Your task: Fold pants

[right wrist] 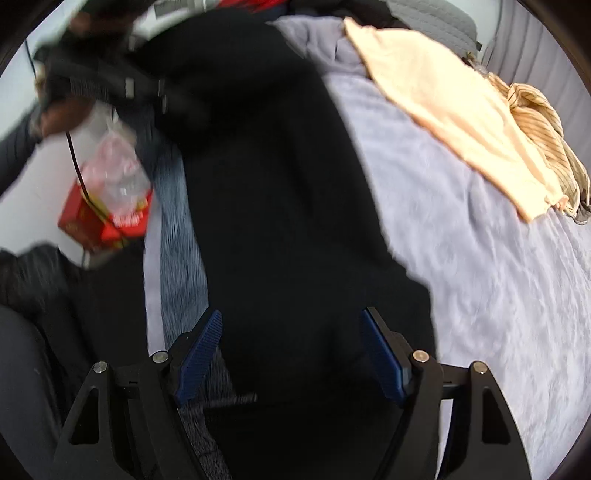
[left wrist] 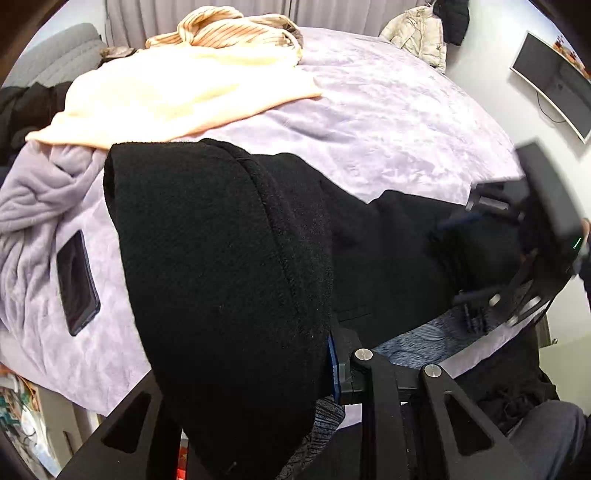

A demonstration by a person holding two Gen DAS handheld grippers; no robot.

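Observation:
Black pants [left wrist: 221, 258] lie across the lavender blanket [left wrist: 388, 122] on the bed. In the left wrist view the black fabric drapes over my left gripper [left wrist: 325, 362]; only its right blue pad [left wrist: 333, 365] shows, pressed against the cloth. My right gripper [left wrist: 480, 269] appears at the right, over the other end of the pants. In the right wrist view my right gripper [right wrist: 291, 354] is open, its blue pads [right wrist: 199, 354] on either side of the black pants [right wrist: 280, 206]. My left gripper [right wrist: 110, 85] is blurred at the top left.
A peach cloth [left wrist: 166, 99] and a striped garment [left wrist: 221, 29] lie at the back of the bed. A dark phone [left wrist: 75, 280] lies on the blanket at left. A grey-blue garment [right wrist: 177, 229] lies under the pants. A red box [right wrist: 103, 218] sits beside the bed. A monitor [left wrist: 554, 85] hangs on the wall.

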